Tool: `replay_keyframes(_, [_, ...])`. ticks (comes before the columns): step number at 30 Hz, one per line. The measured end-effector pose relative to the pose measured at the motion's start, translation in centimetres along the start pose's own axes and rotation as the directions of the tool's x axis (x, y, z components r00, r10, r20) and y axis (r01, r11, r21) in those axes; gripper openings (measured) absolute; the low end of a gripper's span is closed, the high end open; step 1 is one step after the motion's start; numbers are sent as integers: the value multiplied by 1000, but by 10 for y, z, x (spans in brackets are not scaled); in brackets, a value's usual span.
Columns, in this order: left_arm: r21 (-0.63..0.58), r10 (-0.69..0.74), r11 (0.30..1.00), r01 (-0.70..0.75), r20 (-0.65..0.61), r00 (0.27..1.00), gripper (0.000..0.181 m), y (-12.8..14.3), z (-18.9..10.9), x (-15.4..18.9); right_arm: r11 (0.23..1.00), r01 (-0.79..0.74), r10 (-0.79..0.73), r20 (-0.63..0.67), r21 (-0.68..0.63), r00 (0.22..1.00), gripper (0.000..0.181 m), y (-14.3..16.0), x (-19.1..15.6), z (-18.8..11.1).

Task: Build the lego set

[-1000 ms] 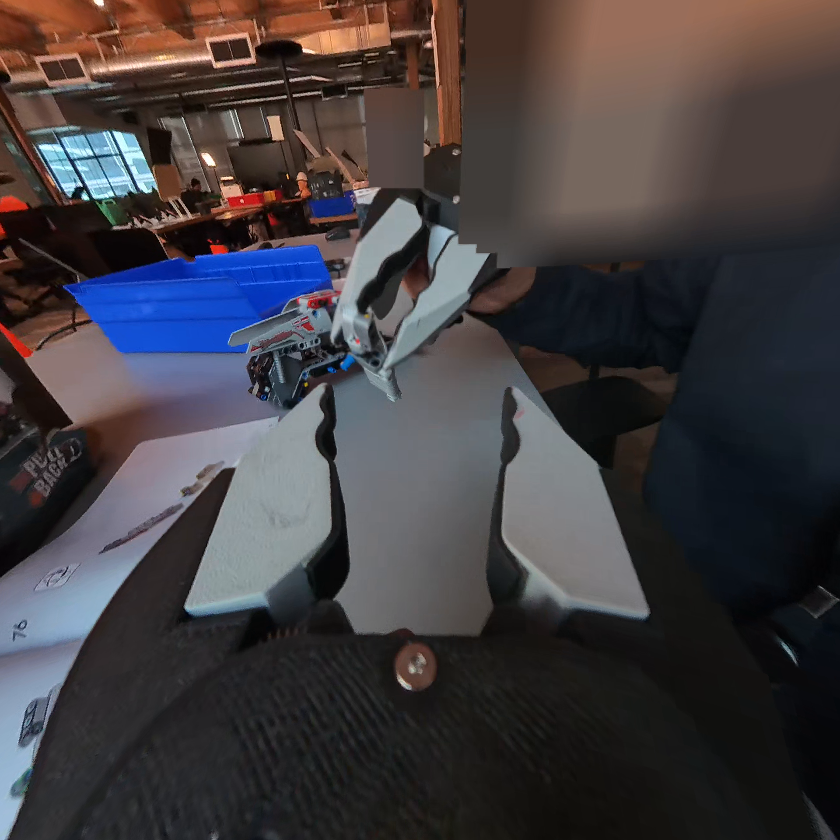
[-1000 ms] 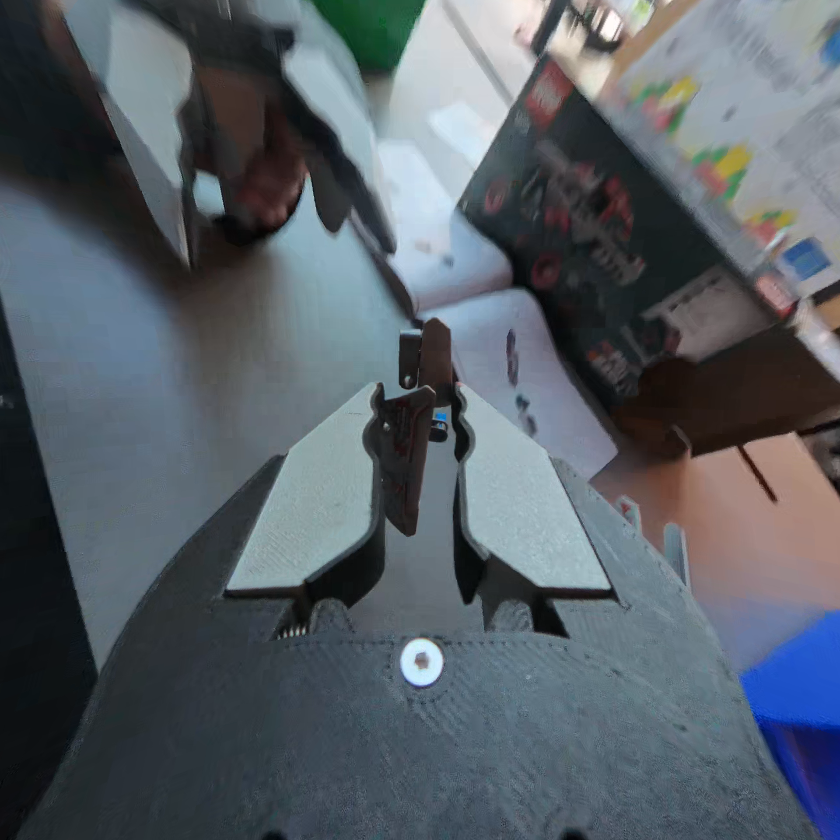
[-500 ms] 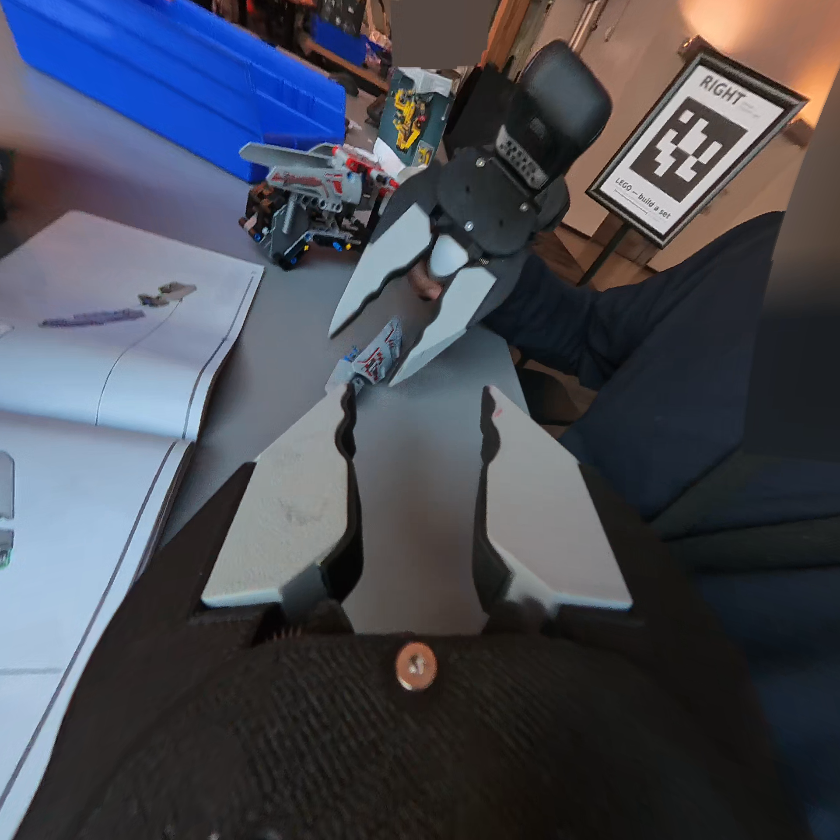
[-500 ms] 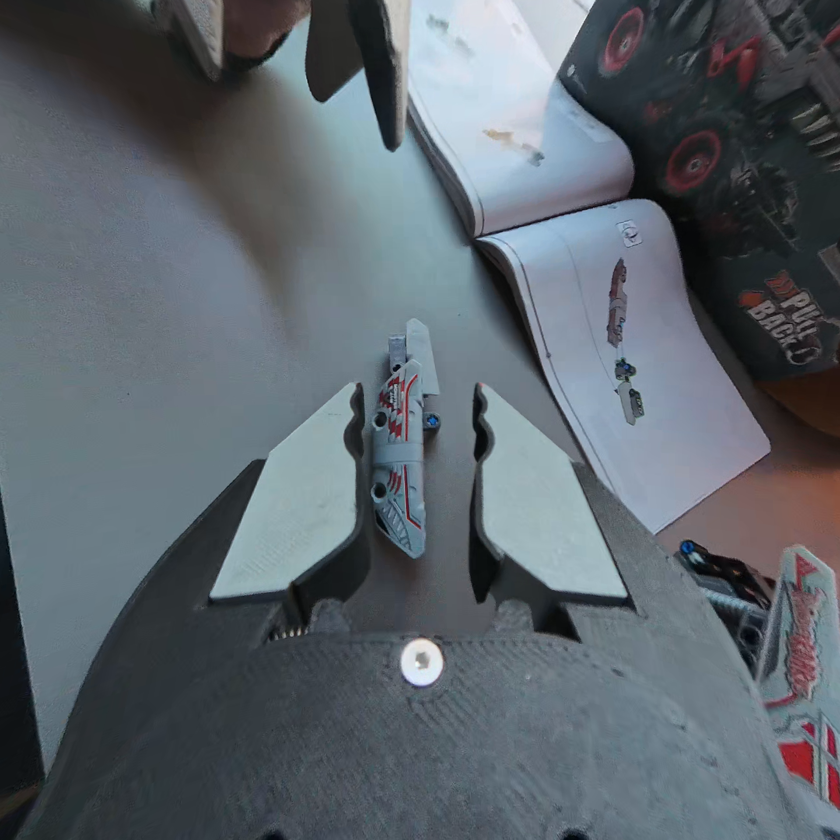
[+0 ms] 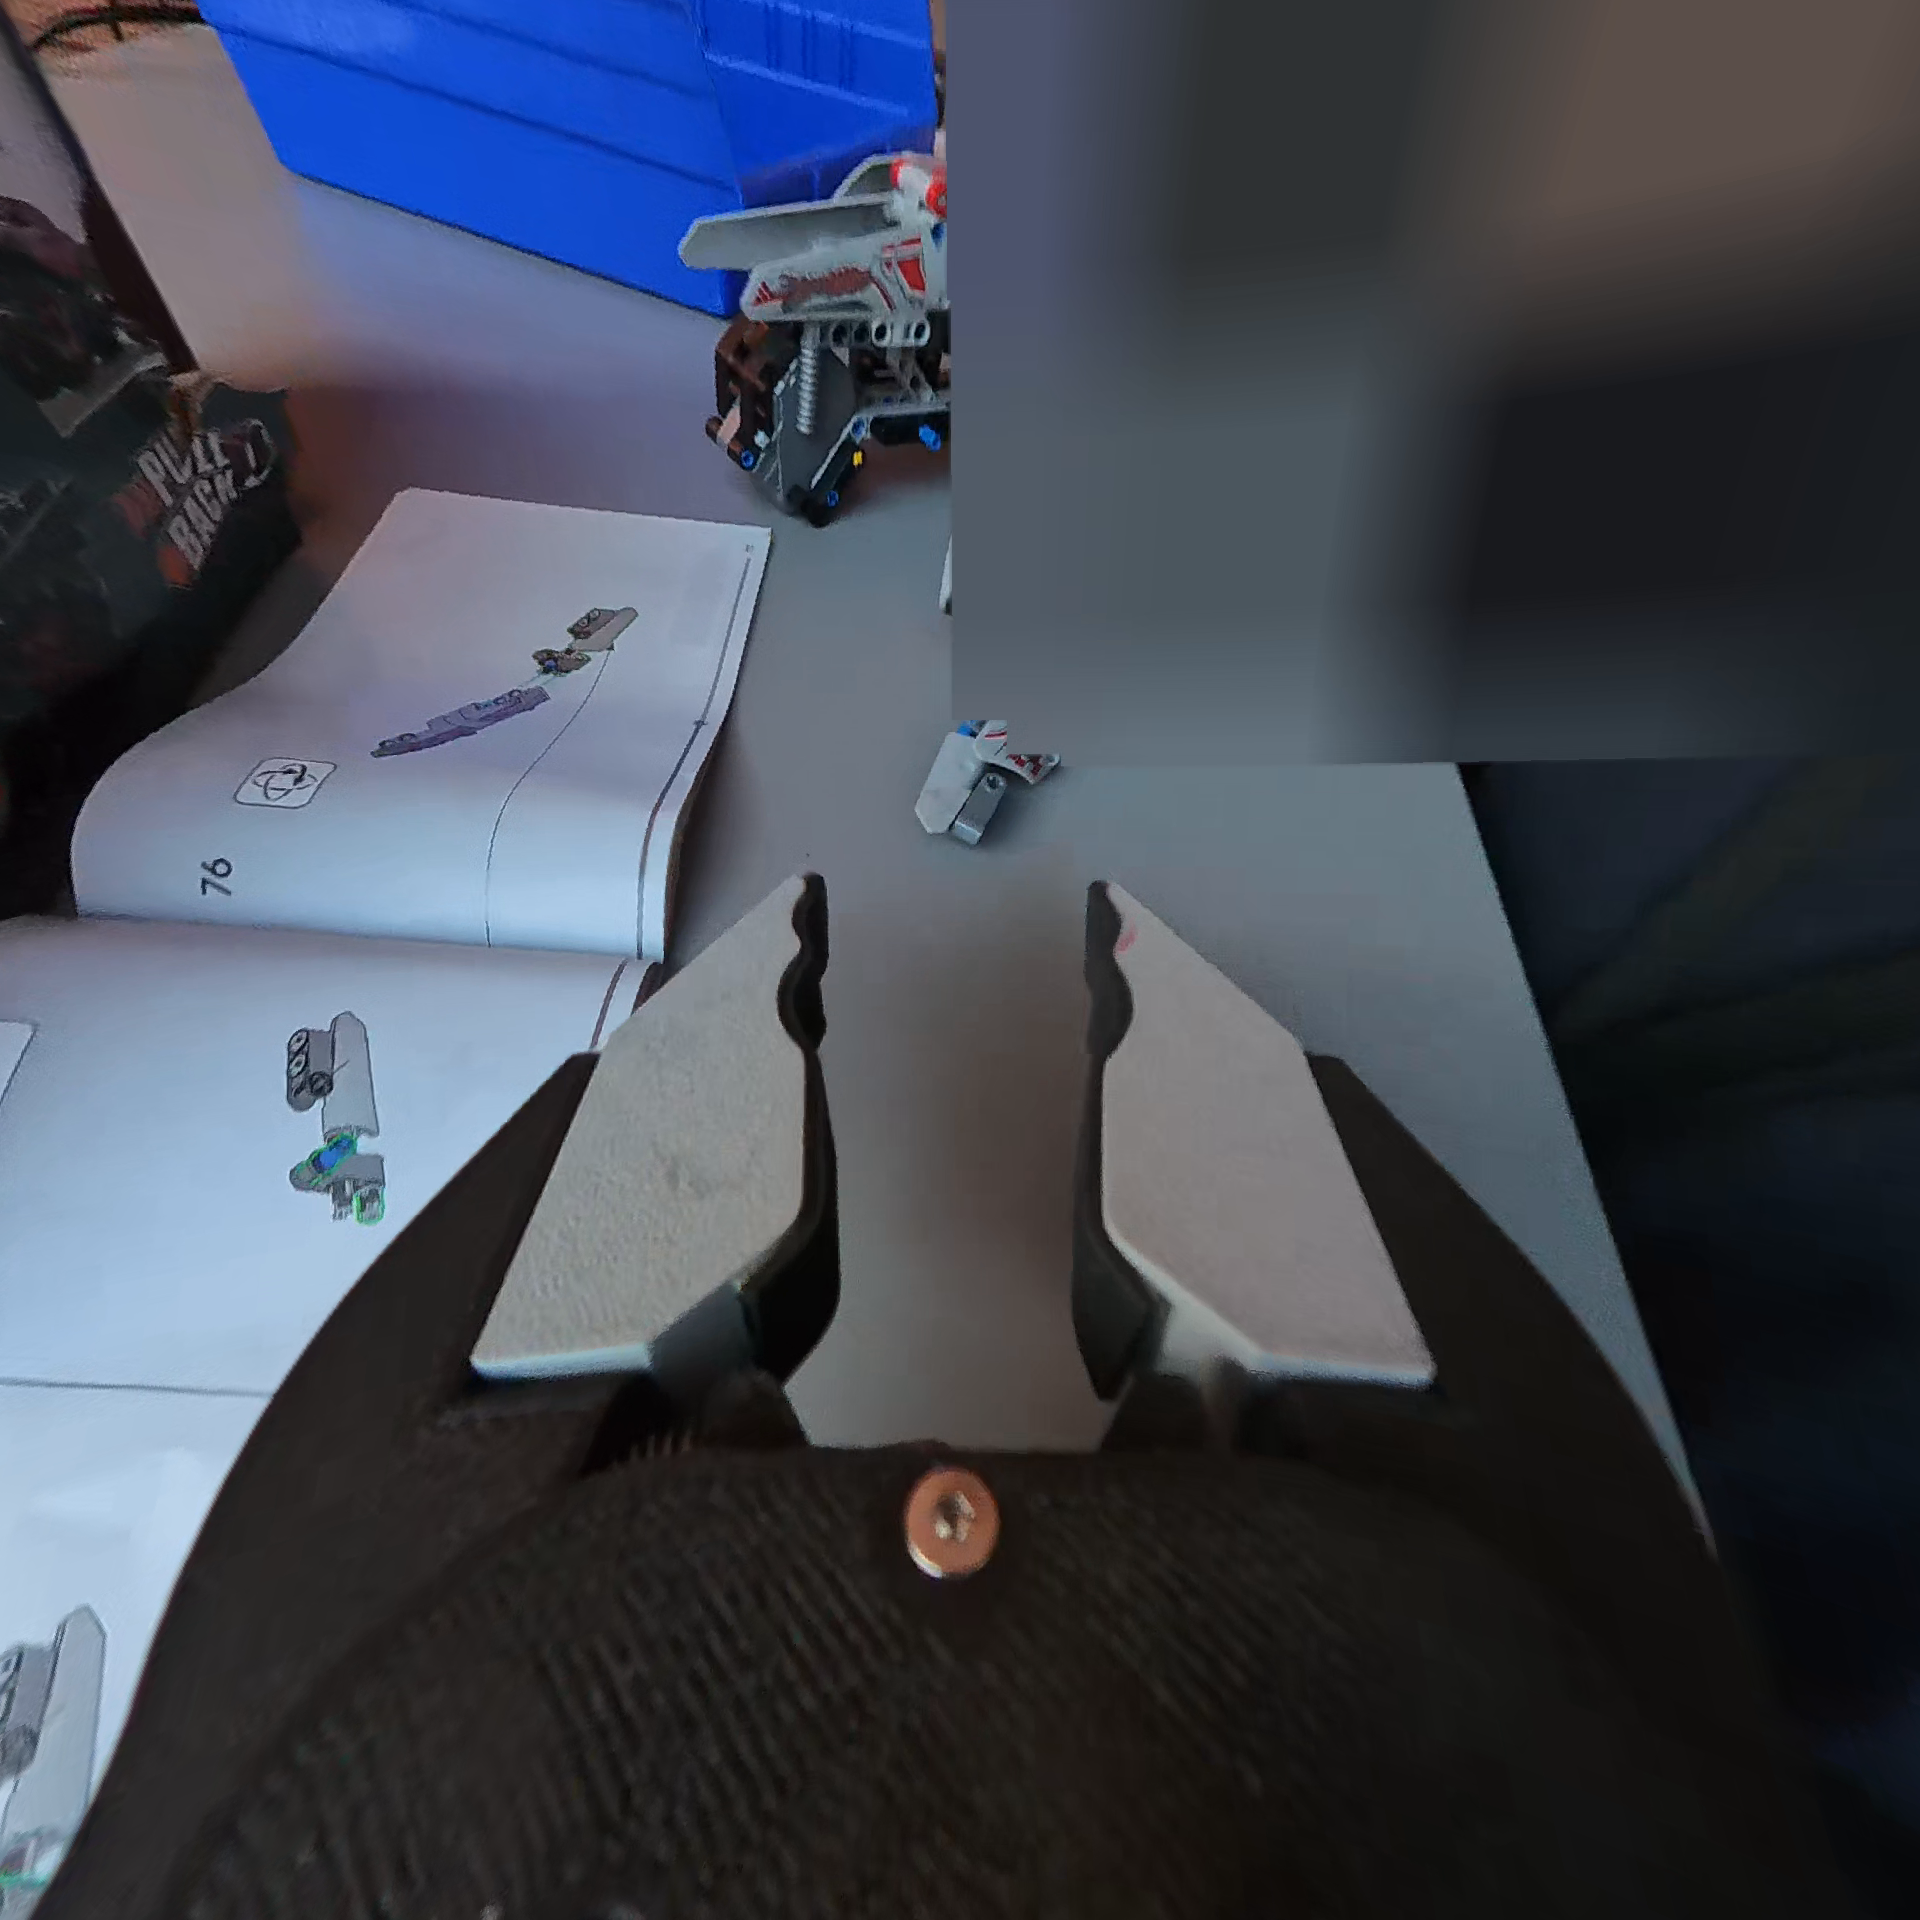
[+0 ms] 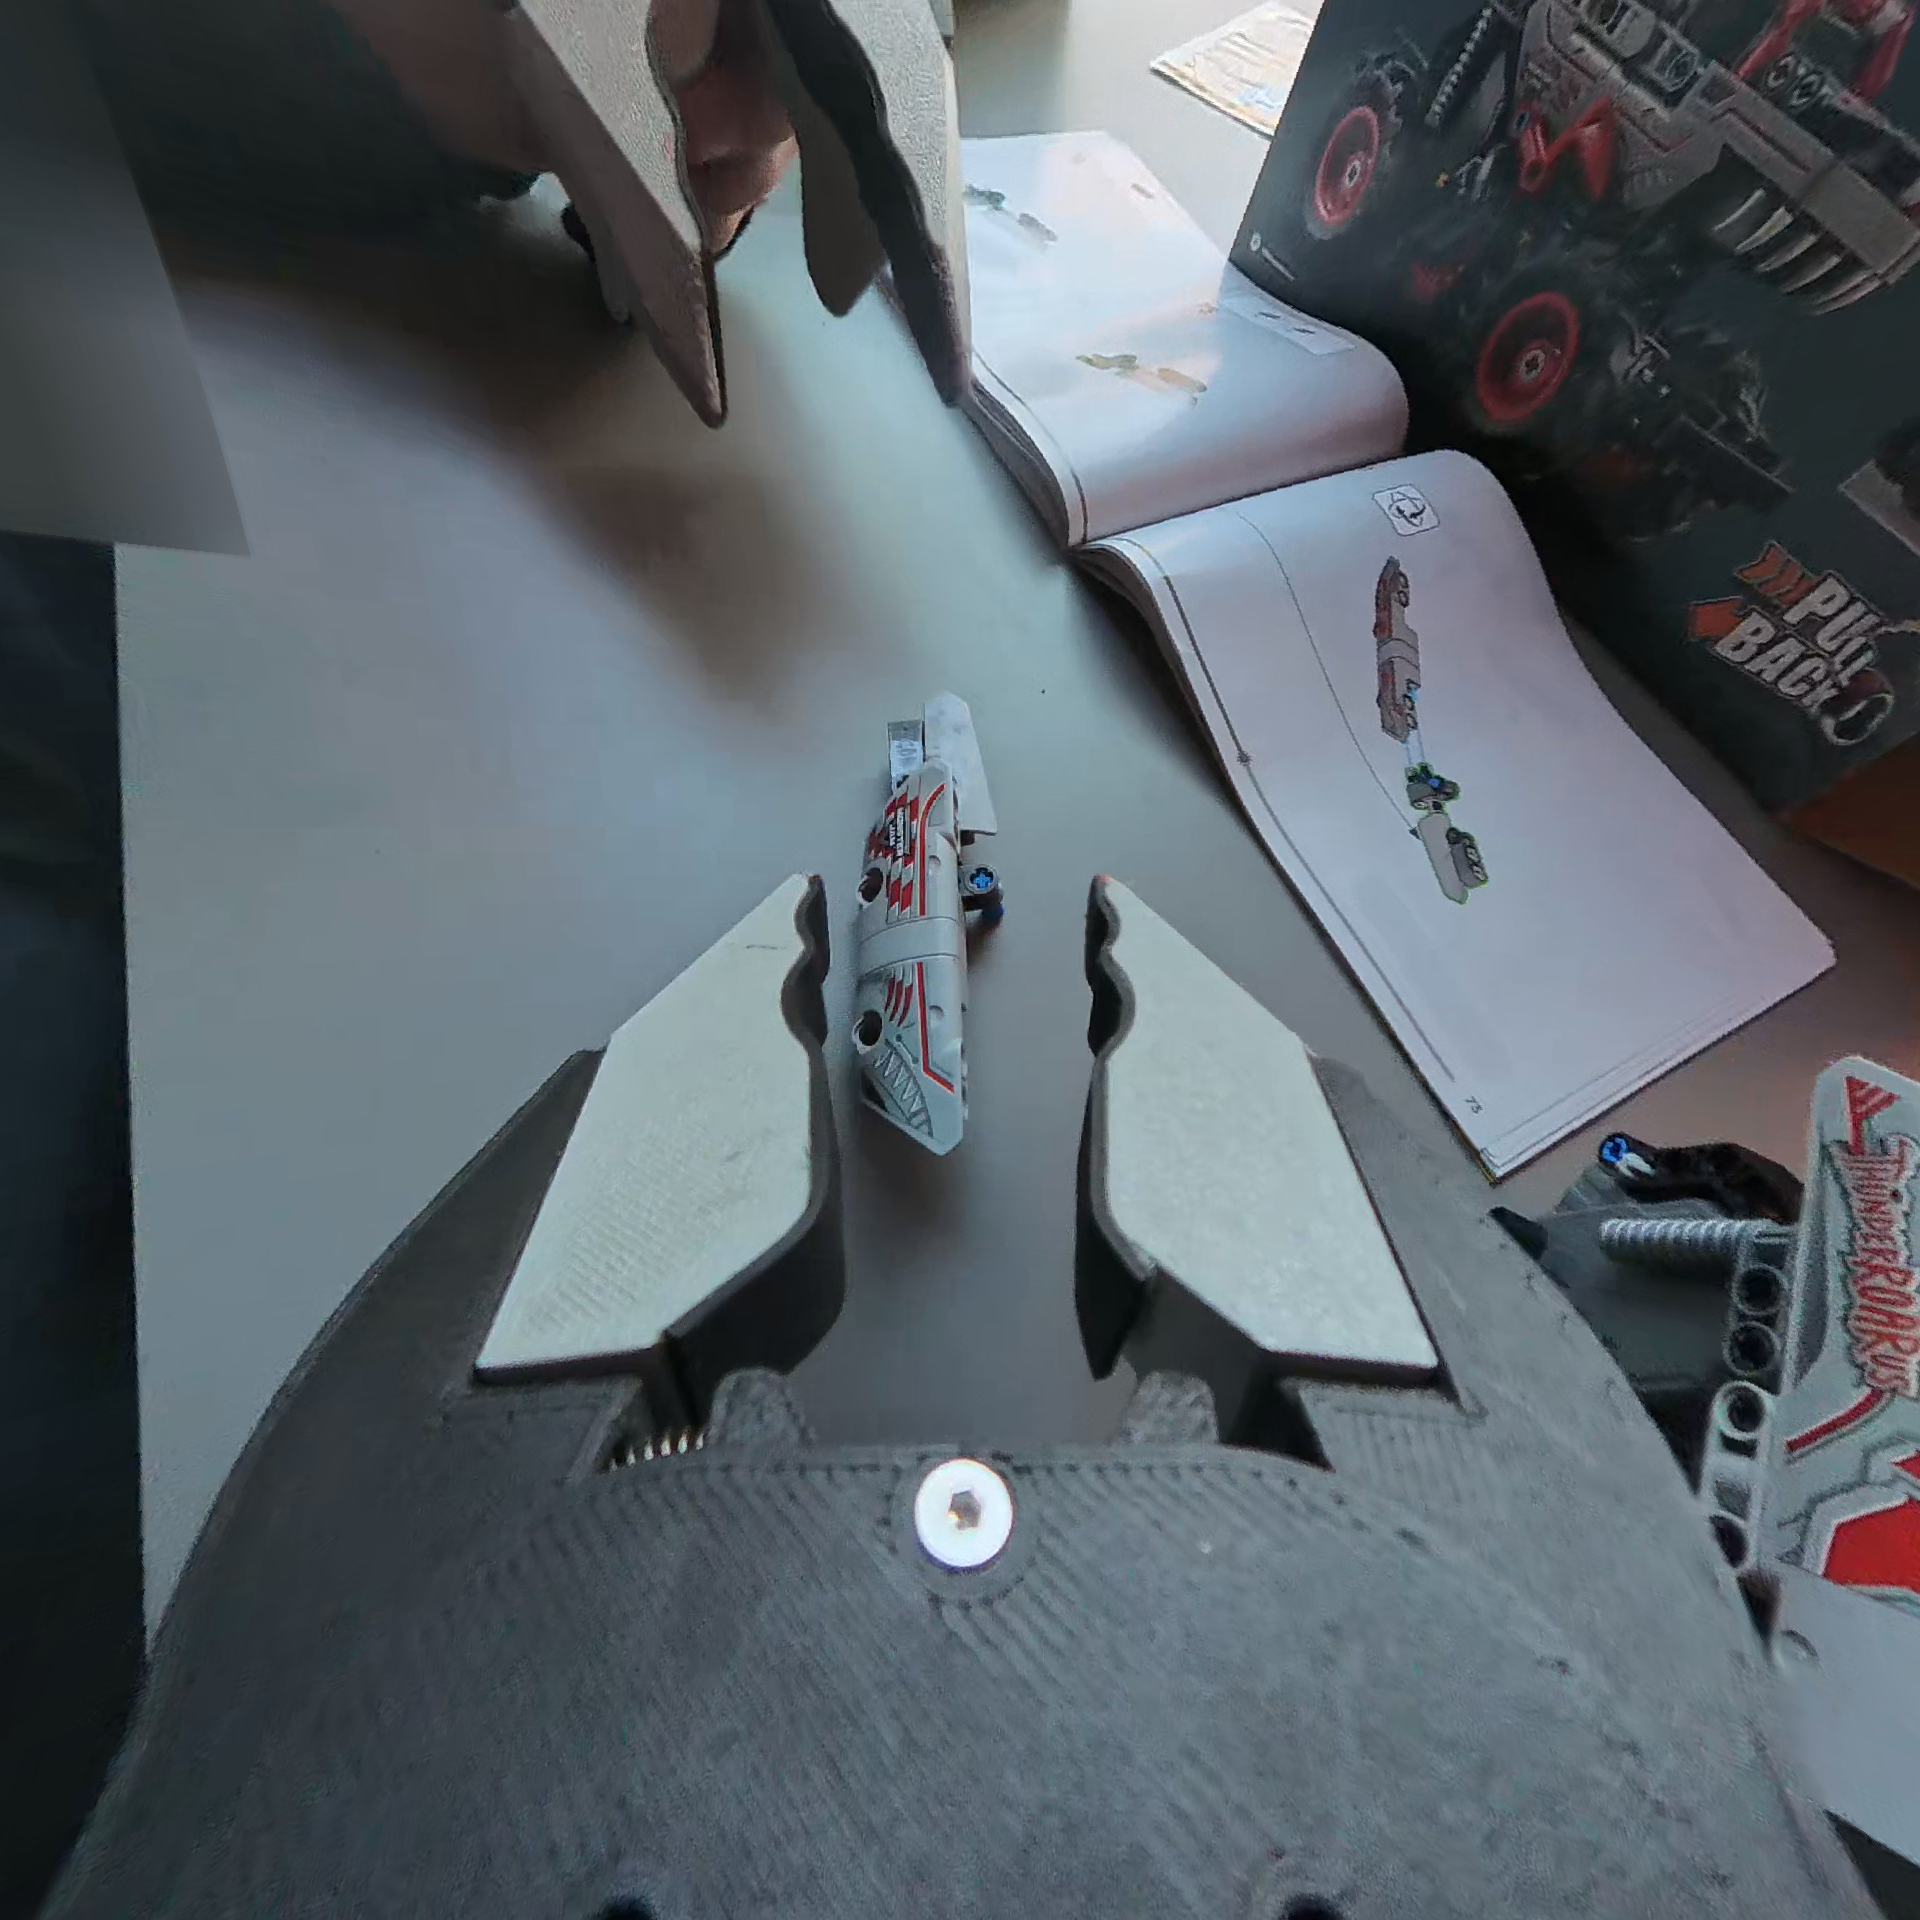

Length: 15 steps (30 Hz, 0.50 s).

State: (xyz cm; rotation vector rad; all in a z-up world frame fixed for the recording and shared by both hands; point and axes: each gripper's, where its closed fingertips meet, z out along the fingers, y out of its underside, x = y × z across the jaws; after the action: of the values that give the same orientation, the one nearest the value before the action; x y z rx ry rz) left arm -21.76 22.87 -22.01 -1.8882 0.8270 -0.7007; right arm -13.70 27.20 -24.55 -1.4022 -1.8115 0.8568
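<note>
Left wrist view, from left to right. Dark toy box (image 5: pixel 125 499) at the far left, standing on the grey table (image 5: pixel 1247 935). Open booklet (image 5: pixel 416 790) lying flat beside it, white pages with small drawings. Blue bin (image 5: pixel 582 114) at the back. Half-built toy truck (image 5: pixel 842 343) just in front of the bin, grey and red on top, black below. Left tongs (image 5: pixel 951 904) wide open, holding nothing, above the bare table. Small grey and red lego part (image 5: pixel 977 779) lying on the table just past the tips. Right side of this picture blurred out.

Right wrist view, from left to right. Left tongs (image 6: pixel 821 343) seen again at the top, tips pointing down at the table (image 6: pixel 416 831), open. Maybe a fingertip between the two halves, hard to tell. Right tongs (image 6: pixel 951 914) open too, gripping nothing. Long lego part (image 6: pixel 914 966) flat on the table between the two grey fingers (image 6: pixel 686 1143), closer to the left one, a small blue pin on its side. Booklet (image 6: pixel 1455 831) open to the right. Toy box (image 6: pixel 1621 312) standing behind it. Part of the toy truck (image 6: pixel 1787 1351) at the right edge.
</note>
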Motion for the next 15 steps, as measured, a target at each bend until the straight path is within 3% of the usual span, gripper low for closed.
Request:
replay_keyframes(5, [-128, 40, 991, -43, -21, 999, 45, 12, 21, 2, 995, 0, 0, 4, -96, 1000, 39, 17, 0, 9])
replay_keyframes(7, [-158, 47, 986, -50, -24, 999, 45, 15, 26, 1, 991, 21, -18, 27, -131, 999, 21, 22, -4, 11])
replay_keyframes(9, [-163, 29, 986, -34, -32, 999, 44, 14, 29, 0, 988, 52, -48, 31, -143, 998, 21, 23, -6, 13])
replay_keyframes(12, [-152, -10, 988, -1, -67, 998, 43, 12, 30, 3, 988, 100, -98, 25, -120, 995, 21, 18, -7, 13])
replay_keyframes(15, [-149, -9, 989, -2, -74, 997, 44, 11, 30, 6, 967, 256, -256, -36, -24, 966, 21, -2, -13, 10])
